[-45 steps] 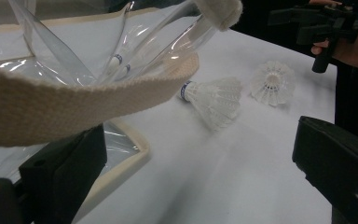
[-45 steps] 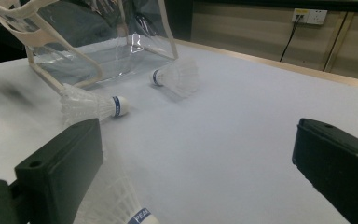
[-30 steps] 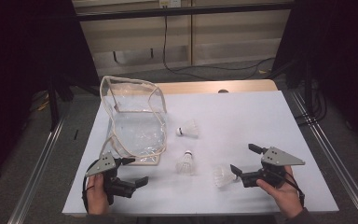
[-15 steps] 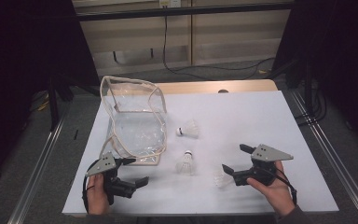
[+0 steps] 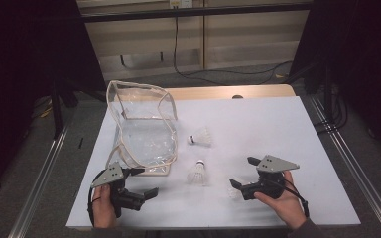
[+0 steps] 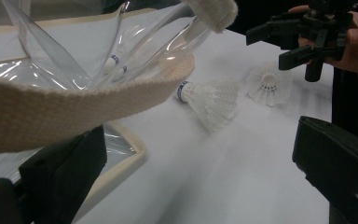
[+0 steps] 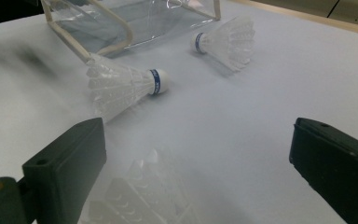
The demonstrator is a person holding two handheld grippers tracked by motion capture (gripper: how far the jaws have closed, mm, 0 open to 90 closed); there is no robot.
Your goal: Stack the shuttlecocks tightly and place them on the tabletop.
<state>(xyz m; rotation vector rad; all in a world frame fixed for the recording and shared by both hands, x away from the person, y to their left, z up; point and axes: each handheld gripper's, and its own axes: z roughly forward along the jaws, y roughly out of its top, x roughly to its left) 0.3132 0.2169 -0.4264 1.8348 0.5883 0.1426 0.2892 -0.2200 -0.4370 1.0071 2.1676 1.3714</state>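
A clear plastic bag (image 5: pixel 144 126) with beige trim lies open at the left of the white table (image 5: pixel 258 124); several shuttlecocks (image 6: pixel 114 59) show through its wall. Three more lie loose: a far one (image 5: pixel 201 137), a middle one (image 5: pixel 197 172) and a near one (image 5: pixel 234 191). My right gripper (image 5: pixel 241 172) is open, its jaws on either side of the near shuttlecock (image 7: pixel 144 196) without touching it. My left gripper (image 5: pixel 145 182) is open by the bag's front corner, and the bag's beige strap (image 6: pixel 74 105) crosses above its left jaw. The left gripper view also shows my right gripper (image 6: pixel 298 42).
The middle shuttlecock (image 7: pixel 121 86) and the far one (image 7: pixel 226 42) lie between my right gripper and the bag (image 7: pixel 121 18). Bare white table spreads to the right and back. Metal rails (image 5: pixel 349 163) run along both table sides, and cables (image 5: pixel 218 74) lie on the floor behind.
My right gripper has moved left and a little forward until its jaws flank the near shuttlecock. The left gripper and the bag have stayed put.
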